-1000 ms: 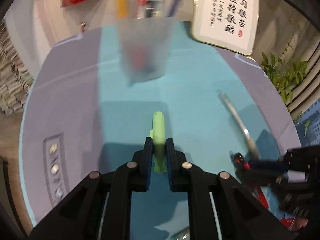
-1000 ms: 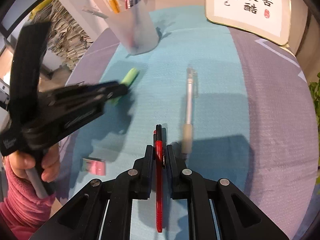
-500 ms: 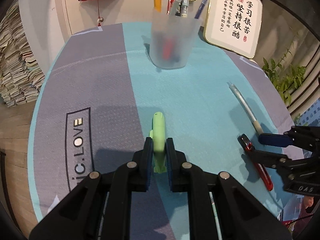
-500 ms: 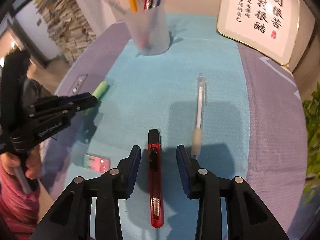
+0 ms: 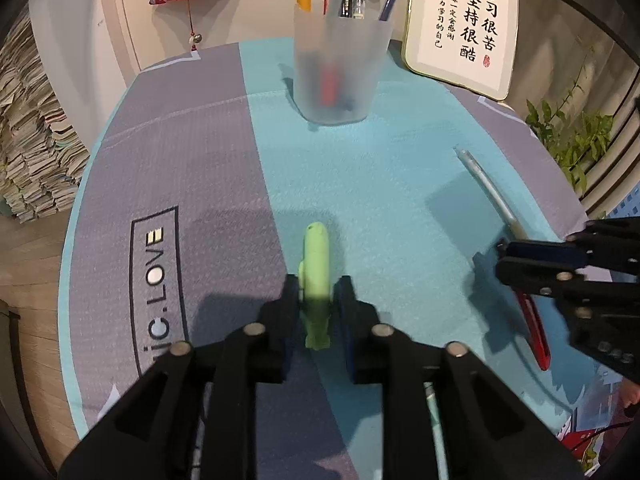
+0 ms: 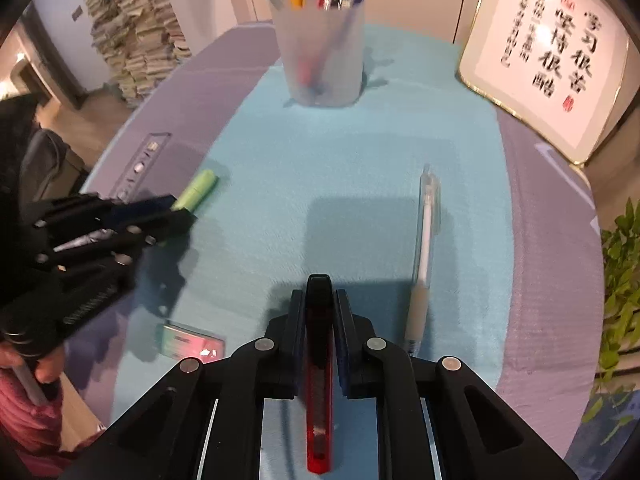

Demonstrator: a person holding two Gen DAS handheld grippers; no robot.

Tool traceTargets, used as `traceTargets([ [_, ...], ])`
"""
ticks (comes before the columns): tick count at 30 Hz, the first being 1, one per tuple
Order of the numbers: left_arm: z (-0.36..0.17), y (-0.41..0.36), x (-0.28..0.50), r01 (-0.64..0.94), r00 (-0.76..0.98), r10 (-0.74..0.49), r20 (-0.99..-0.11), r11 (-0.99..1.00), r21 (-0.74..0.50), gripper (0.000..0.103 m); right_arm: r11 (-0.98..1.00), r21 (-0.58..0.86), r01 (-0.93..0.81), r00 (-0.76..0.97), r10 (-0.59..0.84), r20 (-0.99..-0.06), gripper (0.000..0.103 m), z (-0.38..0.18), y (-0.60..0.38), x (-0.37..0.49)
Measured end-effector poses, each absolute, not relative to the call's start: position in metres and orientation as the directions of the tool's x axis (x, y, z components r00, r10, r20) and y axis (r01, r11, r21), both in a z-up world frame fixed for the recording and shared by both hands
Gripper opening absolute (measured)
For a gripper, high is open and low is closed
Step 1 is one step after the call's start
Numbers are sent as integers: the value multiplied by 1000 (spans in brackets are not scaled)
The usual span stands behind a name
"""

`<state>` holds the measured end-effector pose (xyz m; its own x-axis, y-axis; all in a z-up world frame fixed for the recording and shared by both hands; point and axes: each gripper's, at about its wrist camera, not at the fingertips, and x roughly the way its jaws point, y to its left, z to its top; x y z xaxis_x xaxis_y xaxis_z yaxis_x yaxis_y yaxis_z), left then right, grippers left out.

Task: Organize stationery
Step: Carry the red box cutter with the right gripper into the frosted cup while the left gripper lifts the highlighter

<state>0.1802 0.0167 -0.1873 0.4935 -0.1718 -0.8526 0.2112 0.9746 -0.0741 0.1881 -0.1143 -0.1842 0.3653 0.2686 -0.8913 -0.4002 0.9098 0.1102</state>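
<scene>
Our right claw has just been closing and now clamps the red utility knife, which lies on the tabletop just beside the clear pen. Our left claw has just been opening; its jaws stand slightly apart around the green highlighter, no longer pinching it. The frosted cup stands well apart. We judge the knife, gripped near one end, may swing or slip on lifting, and the loosened highlighter may roll away.

Bright indoor light, soft shadows, fisheye-bent edges, slight blur in the right view.
</scene>
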Motion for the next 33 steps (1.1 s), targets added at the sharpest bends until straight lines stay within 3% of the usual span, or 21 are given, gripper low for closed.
traceTargets([
  [1, -187, 16, 182, 212, 497, -166, -852, 975, -66, 36, 909, 116, -400, 371, 276, -887, 14, -181, -116, 188],
  [2, -186, 14, 186, 212, 503, -160, -849, 975, -58, 39, 908, 123, -400, 378, 285, -881, 14, -176, -118, 186],
  [5, -186, 11, 197, 214, 505, -151, -850, 976, -46, 40, 907, 136, -398, 387, 301, -872, 14, -169, -122, 182],
  [8, -190, 10, 208, 205, 493, -142, -858, 978, -45, 36, 909, 149, -390, 391, 310, -867, 14, -166, -126, 180],
  [9, -189, 10, 210, 208, 504, -132, -853, 978, -28, 19, 910, 154, -386, 393, 313, -865, 14, -165, -127, 180],
  [10, -189, 10, 210, 211, 502, -134, -854, 977, -29, 12, 911, 156, -382, 396, 314, -863, 14, -164, -128, 179],
  [13, -185, 16, 207, 206, 493, -179, -852, 975, -86, 11, 914, 163, -372, 409, 319, -855, 14, -158, -130, 181],
  [25, -126, 38, 178, 186, 627, -212, -749, 975, -120, 11, 904, 193, -382, 504, 378, -776, 14, -107, -130, 188],
  [33, -118, 40, 167, 183, 651, -223, -726, 974, -135, 11, 912, 184, -366, 617, 386, -686, 14, -48, -128, 207],
])
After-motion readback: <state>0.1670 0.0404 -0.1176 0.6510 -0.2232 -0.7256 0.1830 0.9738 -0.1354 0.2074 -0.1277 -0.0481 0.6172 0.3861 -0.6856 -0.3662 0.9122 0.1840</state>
